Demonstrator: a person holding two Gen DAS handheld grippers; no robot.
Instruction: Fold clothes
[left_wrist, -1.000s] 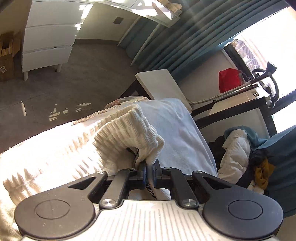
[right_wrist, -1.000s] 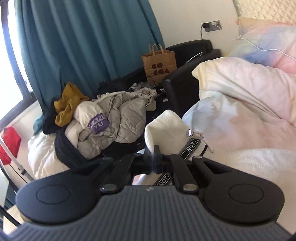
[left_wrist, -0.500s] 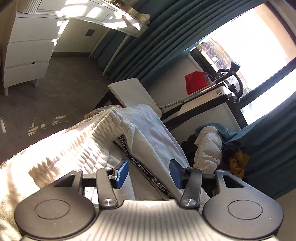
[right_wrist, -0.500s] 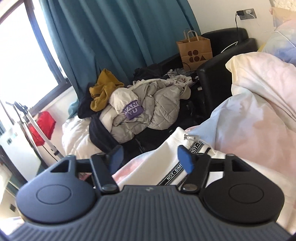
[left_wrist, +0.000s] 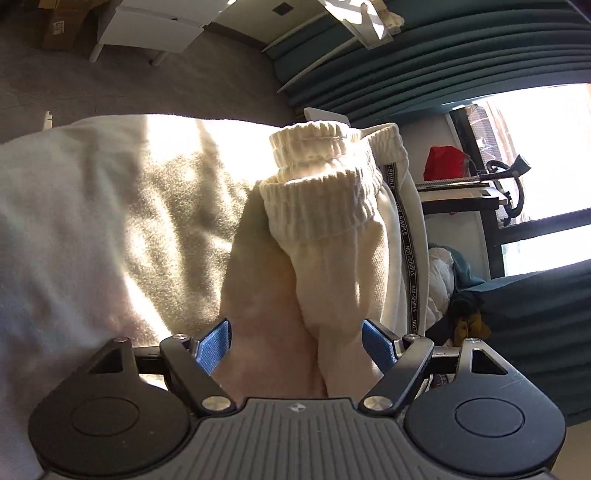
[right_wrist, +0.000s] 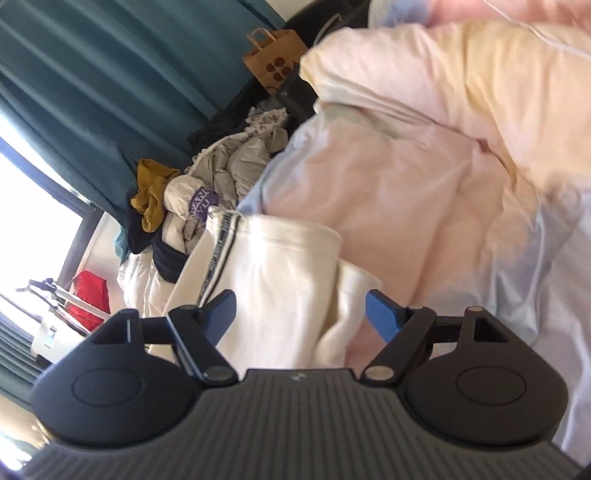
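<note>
The bed (left_wrist: 92, 206) carries everything, and its soft cover is the first risk: the cream trousers (left_wrist: 332, 258) lie folded on a white blanket (left_wrist: 74, 229) that gives way, so the fold can slide or open if something pushes it. In the right view the same trousers (right_wrist: 280, 266) rest beside a pink duvet (right_wrist: 424, 166), which rises at their far right side; if the cloth is pulled that way, it may catch in the duvet.

The two ribbed cuffs (left_wrist: 325, 177) lie stacked at the far end, not exactly even. A new fold made now would keep this error.

The left claw (left_wrist: 295, 345) has just been opening and stands wide, with the cloth between its jaws but not pressed. The right claw (right_wrist: 301, 314) is also wide and holds nothing; the cloth lies between its jaws. If either one closes now, I think it would take only the top layer and drag the fold apart.
</note>
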